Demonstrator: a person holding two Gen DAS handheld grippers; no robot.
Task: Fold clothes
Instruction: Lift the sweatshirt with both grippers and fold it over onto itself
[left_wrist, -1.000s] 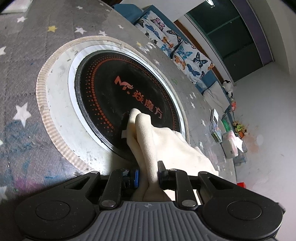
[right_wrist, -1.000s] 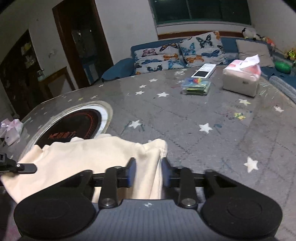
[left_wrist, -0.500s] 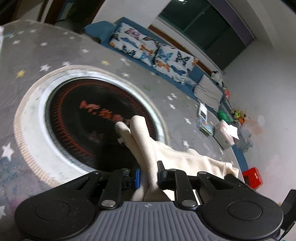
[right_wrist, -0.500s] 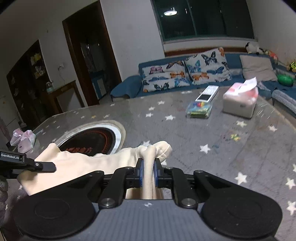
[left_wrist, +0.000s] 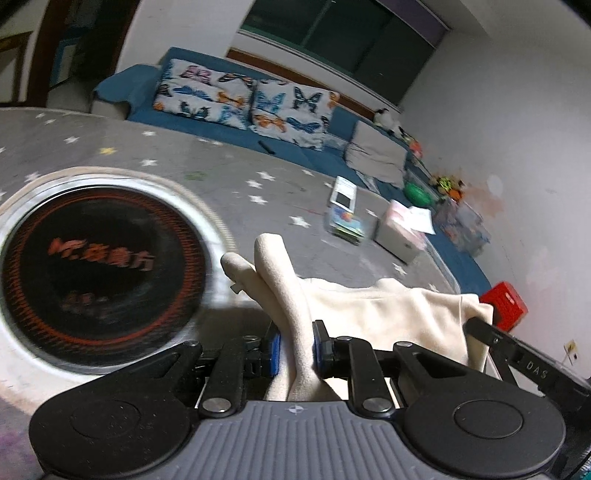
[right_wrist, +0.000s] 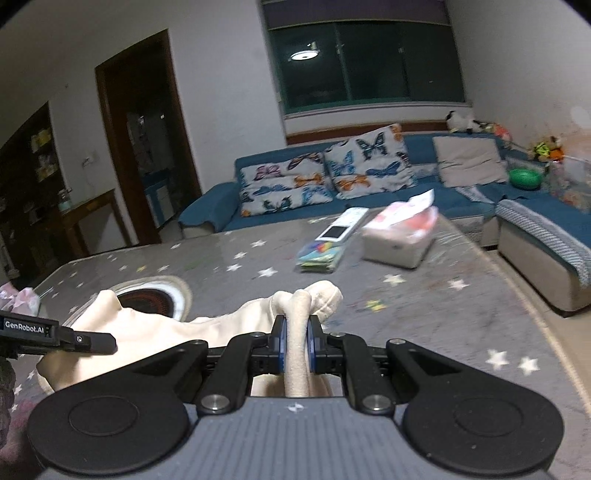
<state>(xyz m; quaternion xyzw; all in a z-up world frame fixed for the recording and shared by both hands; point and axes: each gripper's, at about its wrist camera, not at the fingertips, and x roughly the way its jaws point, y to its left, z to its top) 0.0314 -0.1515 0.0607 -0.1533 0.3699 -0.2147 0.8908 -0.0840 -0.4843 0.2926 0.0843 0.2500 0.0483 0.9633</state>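
A cream garment (left_wrist: 376, 314) hangs stretched between my two grippers above the grey star-patterned table (left_wrist: 280, 184). My left gripper (left_wrist: 295, 343) is shut on a bunched edge of it, which sticks up past the jaws. My right gripper (right_wrist: 295, 343) is shut on the opposite bunched edge of the garment (right_wrist: 177, 332). The right gripper shows at the right edge of the left wrist view (left_wrist: 517, 358); the left gripper shows at the left edge of the right wrist view (right_wrist: 74, 338). The lower part of the garment is hidden behind the gripper bodies.
A round black induction cooktop (left_wrist: 96, 266) is set in the table under the left gripper. A tissue box (right_wrist: 399, 240), a colourful packet (right_wrist: 321, 256) and a white device (right_wrist: 343, 227) lie at the table's far side. A blue sofa (right_wrist: 535, 229) runs behind and to the right.
Both grippers have risen and tilted up, lifting the garment off the table. The right gripper closed on the garment's edge a second ago and stays shut.
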